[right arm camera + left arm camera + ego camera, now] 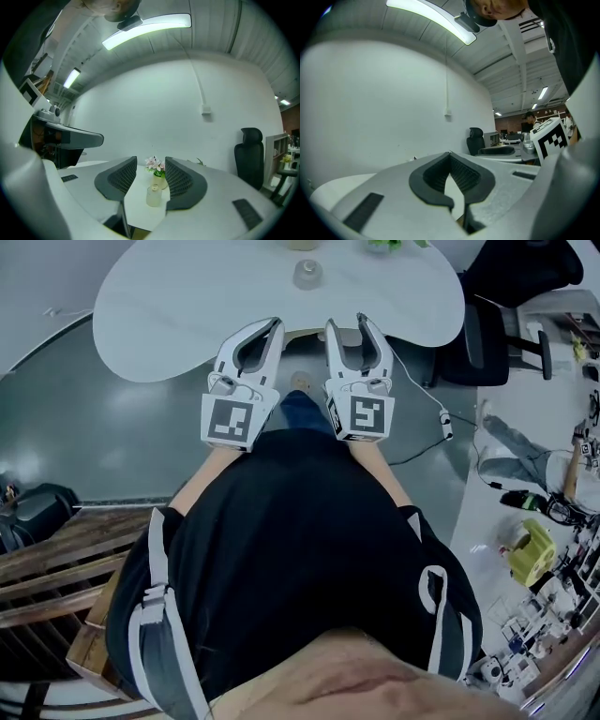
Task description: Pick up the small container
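The small clear container [307, 275] stands on the round white table [187, 306], toward its far side. In the right gripper view the container [153, 196] shows between the two jaws but well beyond them, untouched. My right gripper [346, 322] [151, 160] is open and empty, held at the table's near edge. My left gripper [275, 324] [450, 153] hangs beside it with its tips touching and nothing held.
A small vase of pink flowers [159, 174] stands just behind the container. A black office chair [497, 334] is right of the table, with a cable [445, 418] on the floor. A cluttered desk [553, 540] runs along the right; a wooden bench [56, 559] is at the left.
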### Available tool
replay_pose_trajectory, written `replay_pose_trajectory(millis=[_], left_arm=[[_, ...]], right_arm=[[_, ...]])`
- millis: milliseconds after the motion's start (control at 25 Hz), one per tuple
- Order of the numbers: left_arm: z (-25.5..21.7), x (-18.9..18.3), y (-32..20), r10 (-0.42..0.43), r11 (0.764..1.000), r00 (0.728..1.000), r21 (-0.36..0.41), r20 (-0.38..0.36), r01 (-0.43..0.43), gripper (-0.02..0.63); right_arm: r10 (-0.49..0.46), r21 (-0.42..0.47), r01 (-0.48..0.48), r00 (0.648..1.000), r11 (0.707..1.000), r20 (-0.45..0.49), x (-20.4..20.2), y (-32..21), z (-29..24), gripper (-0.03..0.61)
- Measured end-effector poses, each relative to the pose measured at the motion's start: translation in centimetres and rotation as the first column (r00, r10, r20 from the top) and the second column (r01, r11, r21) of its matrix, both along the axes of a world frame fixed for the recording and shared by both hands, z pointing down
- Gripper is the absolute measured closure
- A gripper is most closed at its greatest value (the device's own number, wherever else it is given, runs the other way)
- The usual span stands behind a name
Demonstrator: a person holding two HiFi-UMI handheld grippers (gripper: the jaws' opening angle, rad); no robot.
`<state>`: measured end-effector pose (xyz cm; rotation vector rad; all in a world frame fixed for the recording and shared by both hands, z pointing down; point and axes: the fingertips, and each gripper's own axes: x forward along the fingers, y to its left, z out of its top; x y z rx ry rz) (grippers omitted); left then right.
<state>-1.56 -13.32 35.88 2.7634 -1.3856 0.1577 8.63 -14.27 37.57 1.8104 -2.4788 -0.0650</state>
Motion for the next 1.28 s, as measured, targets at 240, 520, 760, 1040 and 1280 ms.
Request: replay_pose_trajectory(millis=[240, 520, 760, 1040, 1280], left_arm=[[0.2, 0.7, -4.1, -0.058, 0.998, 0.998, 0.003, 0.004, 0.058, 0.609], [1.2, 1.2, -6.4, -0.078, 0.997, 0.997, -0.013, 0.029, 0.078, 0.609], [1.9, 1.2, -7.7, -0.061, 0.997, 0.998, -0.035, 0.034, 0.062, 0.609], [2.6, 1.4, -9.1, 0.005, 0.998, 0.999, -0.065, 0.047, -0.002, 0.609], [4.0, 1.3, -9.9, 0.043, 0.995, 0.998, -0.092, 0.055, -0.038, 0.609]], right_arm=[[-0.084, -0.023, 0.084, 0.996, 0.996, -0.004, 0.0, -4.4, 1.5, 0.383], [-0.159, -0.049, 0.159, 0.987, 0.986, 0.003, -0.7, -6.7, 3.3, 0.372], [-0.164, -0.079, 0.165, 0.986, 0.983, 0.012, -1.3, -8.1, 4.7, 0.367], [-0.143, -0.135, 0.139, 0.99, 0.981, -0.018, -1.8, -9.7, 7.3, 0.367], [-0.147, -0.187, 0.137, 0.988, 0.973, -0.045, -2.4, -10.5, 10.4, 0.36]])
